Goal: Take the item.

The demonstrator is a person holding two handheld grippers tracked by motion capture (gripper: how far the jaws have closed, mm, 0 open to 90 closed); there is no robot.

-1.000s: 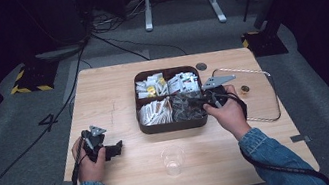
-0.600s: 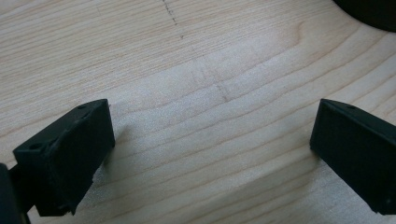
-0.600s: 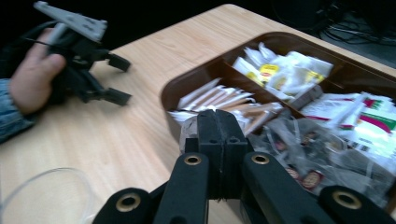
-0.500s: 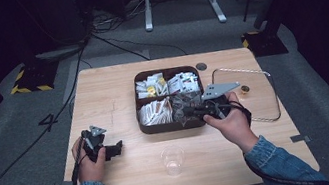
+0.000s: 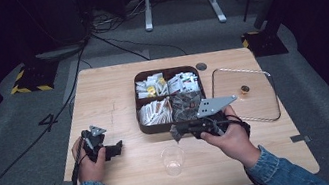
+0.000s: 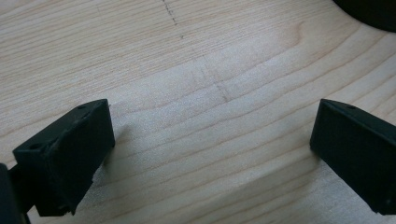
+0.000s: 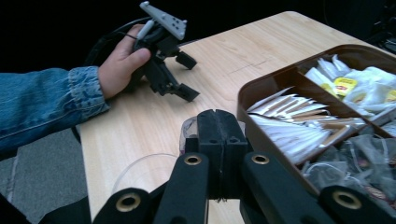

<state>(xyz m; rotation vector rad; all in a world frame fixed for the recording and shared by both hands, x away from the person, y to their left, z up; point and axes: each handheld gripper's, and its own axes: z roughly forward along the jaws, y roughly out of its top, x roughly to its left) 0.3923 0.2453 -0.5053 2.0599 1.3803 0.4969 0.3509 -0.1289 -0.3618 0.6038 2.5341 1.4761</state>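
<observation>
The right gripper (image 5: 175,134), jaws pressed together on a small clear packet (image 7: 187,133), is hovering just above the plastic cup (image 5: 173,160) (left gripper (image 5: 117,148) gaping empty), risking a tip-over.

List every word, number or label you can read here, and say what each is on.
"4": dark mark on the grey floor left of the table.
Yellow tea bag tag in the brown box: red logo, too blurred to read.
Other packets: print too small.
</observation>
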